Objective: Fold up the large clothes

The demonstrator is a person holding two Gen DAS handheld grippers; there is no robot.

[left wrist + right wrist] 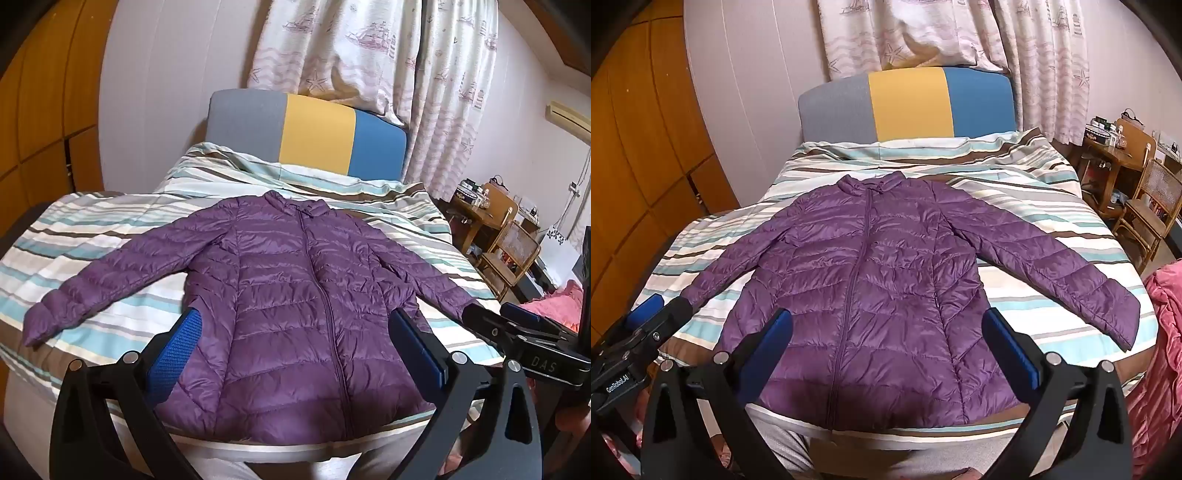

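We see the striped bed point(110, 229), its headboard point(306, 129) at twelve o'clock. The purple jacket point(295, 295) lies flat at centre, zipped, sleeves spread toward nine and three. Our left gripper point(295, 332) and right gripper point(886, 332) hover released, fingers spread, above its hem.

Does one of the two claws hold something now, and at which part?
Nothing is held. The left claw and the right claw are both open above the purple jacket, which lies flat on the bed.
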